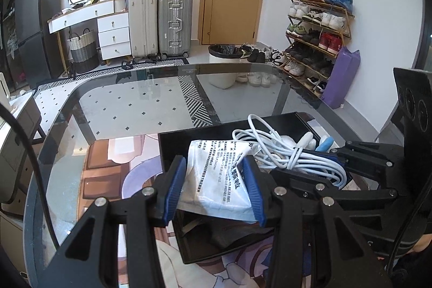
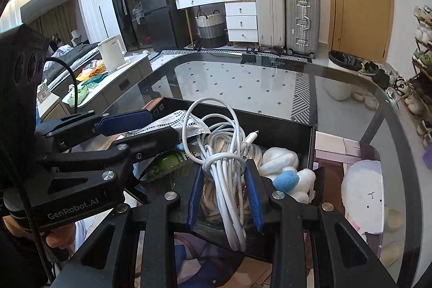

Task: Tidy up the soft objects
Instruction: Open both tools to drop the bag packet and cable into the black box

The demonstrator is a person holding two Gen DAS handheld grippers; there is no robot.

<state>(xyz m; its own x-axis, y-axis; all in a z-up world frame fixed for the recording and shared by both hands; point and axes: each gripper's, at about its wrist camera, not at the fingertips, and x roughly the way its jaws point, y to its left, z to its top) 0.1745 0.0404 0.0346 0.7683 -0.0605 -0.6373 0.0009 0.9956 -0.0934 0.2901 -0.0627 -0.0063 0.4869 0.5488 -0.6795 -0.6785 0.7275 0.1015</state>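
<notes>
Over a black tray point(image 1: 172, 153) on the glass surface point(image 1: 135, 109), the left claw point(image 1: 213, 188) pinches a white printed packet point(image 1: 216, 174), while the right claw point(image 2: 225, 196) grips a bundled white cable point(image 2: 229, 174) beside a plush toy point(image 2: 286, 174).

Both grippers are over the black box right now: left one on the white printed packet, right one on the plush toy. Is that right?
Not quite. The right gripper is closed on the coiled white cable, not the plush toy, which lies untouched beside it in the black box; the right wrist view shows this. The left gripper does grip the white printed packet over the box.
</notes>
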